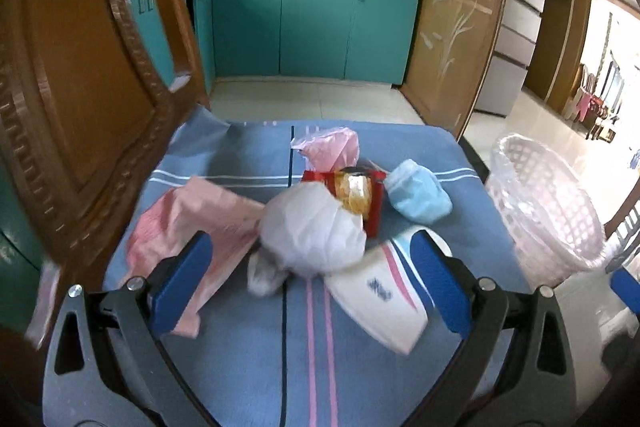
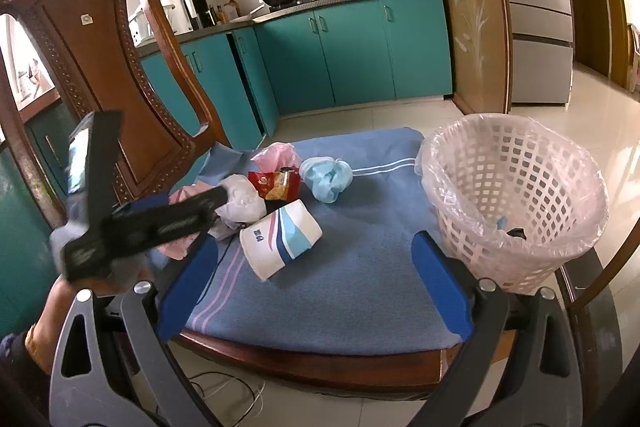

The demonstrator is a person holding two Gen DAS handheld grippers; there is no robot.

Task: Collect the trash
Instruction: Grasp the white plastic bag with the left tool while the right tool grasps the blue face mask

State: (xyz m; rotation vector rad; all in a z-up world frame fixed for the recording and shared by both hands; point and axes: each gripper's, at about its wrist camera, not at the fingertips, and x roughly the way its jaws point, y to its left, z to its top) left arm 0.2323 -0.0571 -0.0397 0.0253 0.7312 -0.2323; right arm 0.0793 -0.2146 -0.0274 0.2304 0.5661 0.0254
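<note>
Trash lies heaped on a blue striped cloth point(image 1: 248, 347). The heap holds a crumpled white bag point(image 1: 312, 227), a flat pink bag point(image 1: 192, 223), a second pink bag point(image 1: 332, 147), a red snack wrapper point(image 1: 360, 191), a light blue bag point(image 1: 420, 197) and a paper cup point(image 1: 380, 291) on its side. My left gripper point(image 1: 310, 239) is open, its fingers either side of the white bag, the right one over the cup. My right gripper point(image 2: 314, 245) is open and empty, held back over the cloth's near edge with the cup point(image 2: 280, 243) just ahead. A lined white basket point(image 2: 512, 195) stands at the right.
A carved wooden chair back point(image 2: 100, 59) rises at the left, close to the left gripper's black housing point(image 2: 160, 223). The cloth sits on a wooden-rimmed surface point(image 2: 320, 363). Teal kitchen cabinets point(image 2: 352, 55) and tiled floor lie beyond. Cables lie on the floor below.
</note>
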